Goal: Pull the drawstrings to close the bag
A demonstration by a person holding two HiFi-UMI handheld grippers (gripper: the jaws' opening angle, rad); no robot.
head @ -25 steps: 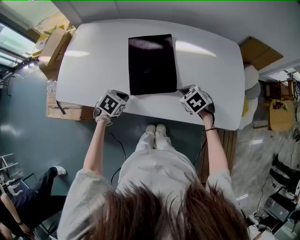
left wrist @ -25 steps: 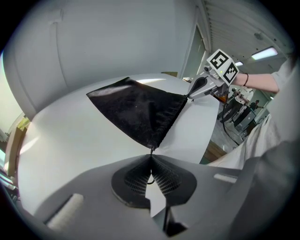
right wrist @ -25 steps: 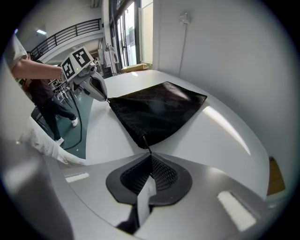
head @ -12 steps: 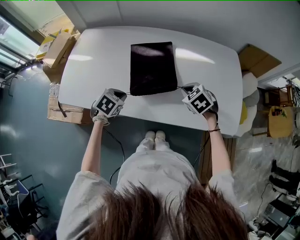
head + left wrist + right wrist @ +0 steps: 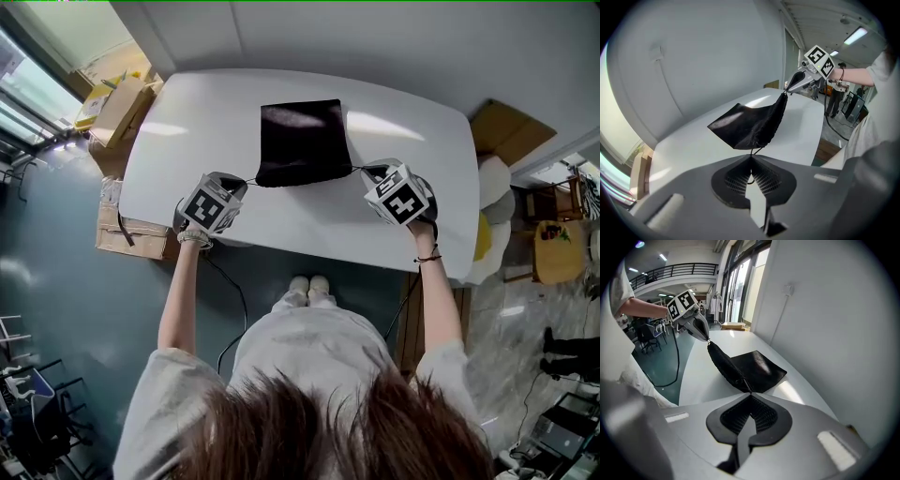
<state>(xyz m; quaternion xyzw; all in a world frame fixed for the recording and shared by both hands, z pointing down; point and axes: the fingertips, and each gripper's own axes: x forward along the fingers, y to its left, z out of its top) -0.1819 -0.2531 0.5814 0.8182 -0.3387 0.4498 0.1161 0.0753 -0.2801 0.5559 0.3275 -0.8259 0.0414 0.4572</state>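
A black drawstring bag (image 5: 302, 141) lies on the white table (image 5: 187, 131), its near mouth edge puckered and raised. A thin drawstring runs taut from each near corner to a gripper. My left gripper (image 5: 246, 180) is shut on the left drawstring (image 5: 753, 151) just left of the mouth. My right gripper (image 5: 361, 172) is shut on the right drawstring at the opposite corner. In the left gripper view the bag (image 5: 750, 124) hangs stretched between my jaw tips (image 5: 751, 157) and the right gripper (image 5: 790, 89). The right gripper view shows the bag (image 5: 750, 366) stretched to the left gripper (image 5: 706, 337).
Cardboard boxes (image 5: 117, 98) stand on the floor at the table's left end, another box (image 5: 127, 234) below them. A brown box (image 5: 506, 127) sits off the right end. A cable (image 5: 234, 300) hangs beneath the near edge by the person's legs.
Both grippers have moved slightly apart and forward with the strings. The bag's mouth has gathered and lifted, so the bag looks shorter than a second ago.
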